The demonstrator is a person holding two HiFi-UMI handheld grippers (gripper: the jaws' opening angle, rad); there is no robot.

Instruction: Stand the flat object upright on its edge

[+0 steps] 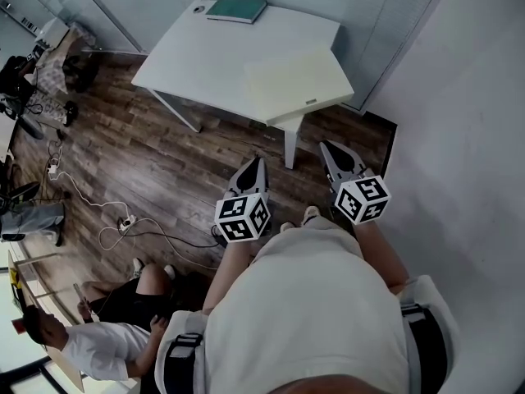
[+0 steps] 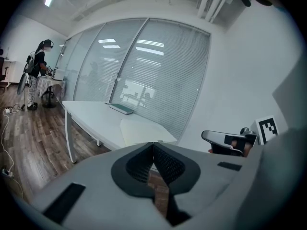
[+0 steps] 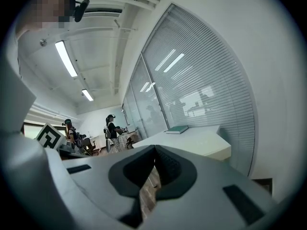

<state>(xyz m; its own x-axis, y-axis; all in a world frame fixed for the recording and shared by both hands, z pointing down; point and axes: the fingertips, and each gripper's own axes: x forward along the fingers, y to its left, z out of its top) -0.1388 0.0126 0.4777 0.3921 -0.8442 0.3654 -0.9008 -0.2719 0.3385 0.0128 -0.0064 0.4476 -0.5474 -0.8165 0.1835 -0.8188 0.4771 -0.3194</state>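
A green book (image 1: 236, 9) lies flat at the far end of the white table (image 1: 205, 64). It also shows in the left gripper view as the book (image 2: 121, 109) and in the right gripper view as the book (image 3: 177, 129). A cream flat board (image 1: 297, 80) lies on the table's near corner. My left gripper (image 1: 257, 162) and right gripper (image 1: 327, 147) hang side by side over the wood floor, short of the table and pointing toward it. The left gripper's (image 2: 153, 143) jaws meet with nothing between them, and so do the right gripper's (image 3: 155, 147).
A white wall (image 1: 459, 121) runs close on the right. Glass partitions with blinds (image 2: 158, 75) stand behind the table. Cables and a power strip (image 1: 123, 224) lie on the floor at left. A seated person (image 1: 90, 335) is at the lower left, and others stand far back (image 2: 36, 75).
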